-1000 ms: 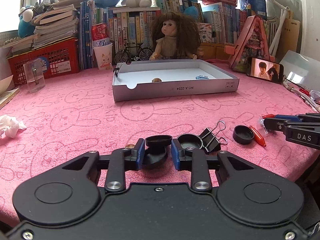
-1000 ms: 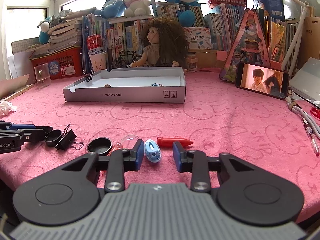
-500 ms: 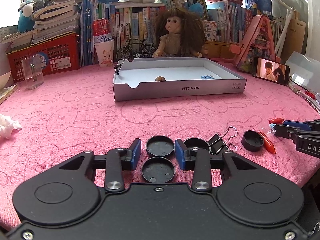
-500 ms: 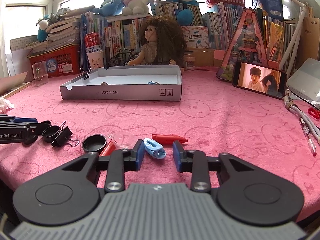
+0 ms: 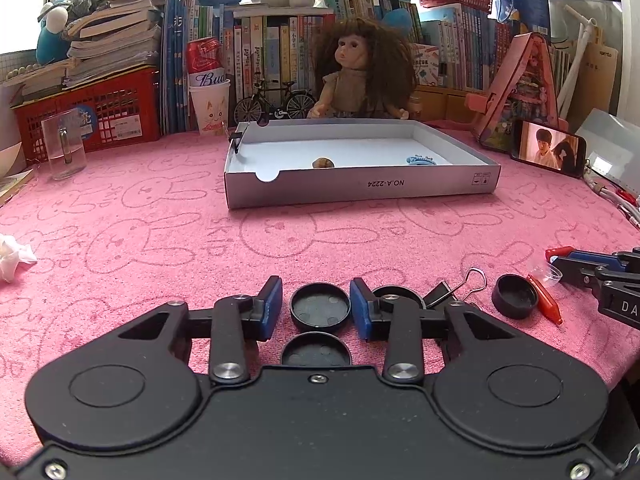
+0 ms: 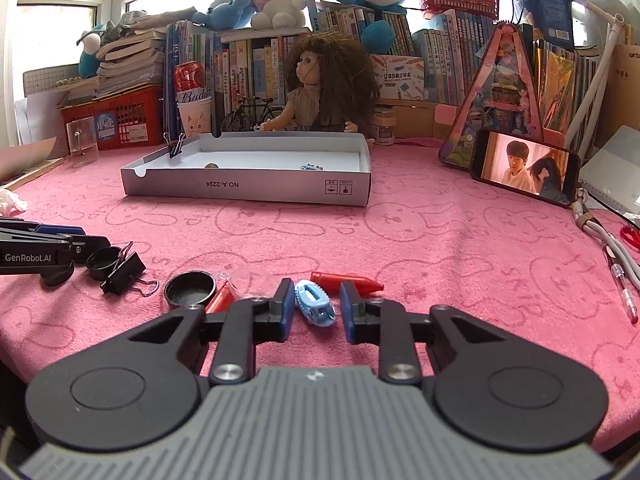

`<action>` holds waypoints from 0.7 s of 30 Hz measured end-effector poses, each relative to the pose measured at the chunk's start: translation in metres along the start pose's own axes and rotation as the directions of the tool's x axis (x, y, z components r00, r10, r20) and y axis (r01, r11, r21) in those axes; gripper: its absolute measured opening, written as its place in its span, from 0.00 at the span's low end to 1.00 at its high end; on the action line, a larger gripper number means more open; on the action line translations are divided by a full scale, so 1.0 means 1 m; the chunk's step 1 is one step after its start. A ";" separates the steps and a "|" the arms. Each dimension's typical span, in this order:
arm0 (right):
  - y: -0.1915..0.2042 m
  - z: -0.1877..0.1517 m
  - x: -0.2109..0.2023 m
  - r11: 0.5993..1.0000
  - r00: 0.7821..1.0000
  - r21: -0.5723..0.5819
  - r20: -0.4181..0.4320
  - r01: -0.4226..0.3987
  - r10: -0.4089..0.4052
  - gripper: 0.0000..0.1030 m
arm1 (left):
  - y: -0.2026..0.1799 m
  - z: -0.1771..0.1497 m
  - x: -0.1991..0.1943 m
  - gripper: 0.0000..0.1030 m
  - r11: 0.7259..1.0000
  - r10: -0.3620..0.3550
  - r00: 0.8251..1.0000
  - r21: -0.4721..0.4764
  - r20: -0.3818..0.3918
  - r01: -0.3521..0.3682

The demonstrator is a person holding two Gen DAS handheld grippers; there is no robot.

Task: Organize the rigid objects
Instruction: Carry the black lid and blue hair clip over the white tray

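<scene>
On the pink cloth, my left gripper (image 5: 316, 300) straddles a black cap (image 5: 320, 311). Its jaws are closing: the right pad touches the cap's rim and the left pad stands a little off it. A second black cap (image 5: 316, 350) lies nearer the camera, and a third (image 5: 394, 294) is partly hidden behind the right finger. My right gripper (image 6: 316, 304) is closing on a small blue clip (image 6: 314, 307), its pads against the clip's sides. A red crayon (image 6: 346, 282) lies just beyond. The white box (image 5: 360, 190) at the back holds a few small items.
Between the grippers lie a black binder clip (image 6: 122, 272), a black cap (image 6: 190, 288), a clear cap (image 6: 248, 282) and another red crayon (image 5: 544, 300). A phone (image 6: 524, 170), cables and pens (image 6: 620, 276) are at the right. A glass (image 5: 64, 152) and a tissue (image 5: 14, 256) are at the left. A doll and books line the back.
The left gripper let the stacked caps apart, widened, then narrowed around the far cap. The right jaws narrowed onto the blue clip, which turned slightly.
</scene>
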State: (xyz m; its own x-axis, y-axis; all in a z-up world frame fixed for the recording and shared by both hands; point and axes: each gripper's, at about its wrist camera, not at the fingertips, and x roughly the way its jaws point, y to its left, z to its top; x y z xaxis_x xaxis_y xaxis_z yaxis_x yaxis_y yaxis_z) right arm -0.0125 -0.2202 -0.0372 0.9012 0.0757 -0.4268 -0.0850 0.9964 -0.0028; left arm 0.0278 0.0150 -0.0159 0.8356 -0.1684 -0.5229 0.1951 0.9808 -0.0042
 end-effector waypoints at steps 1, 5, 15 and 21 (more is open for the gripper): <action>0.000 0.000 0.000 1.000 1.000 -0.001 0.001 0.001 -0.001 0.20 | 0.000 0.000 0.000 0.29 1.000 0.001 1.000 0.001 0.003 -0.001; 0.001 0.002 -0.003 1.000 1.000 0.002 0.012 -0.007 0.007 0.20 | -0.002 0.000 -0.004 0.29 1.000 0.002 1.000 0.001 0.017 -0.002; 0.002 0.019 -0.004 1.000 0.999 0.007 0.044 -0.005 0.004 0.20 | -0.003 0.010 -0.009 0.29 1.000 0.010 0.999 -0.007 0.036 -0.010; -0.002 0.034 0.006 0.999 0.999 0.040 0.048 0.012 -0.014 0.20 | 0.000 0.023 -0.004 0.29 1.000 0.014 1.000 -0.023 0.028 -0.014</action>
State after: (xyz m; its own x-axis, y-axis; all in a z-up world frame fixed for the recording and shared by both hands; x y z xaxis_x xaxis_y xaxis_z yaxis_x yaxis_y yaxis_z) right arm 0.0069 -0.2209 -0.0093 0.9218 0.0633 -0.3825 -0.0569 0.9980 0.0282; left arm 0.0367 0.0138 0.0061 0.8524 -0.1572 -0.4987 0.1721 0.9849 -0.0164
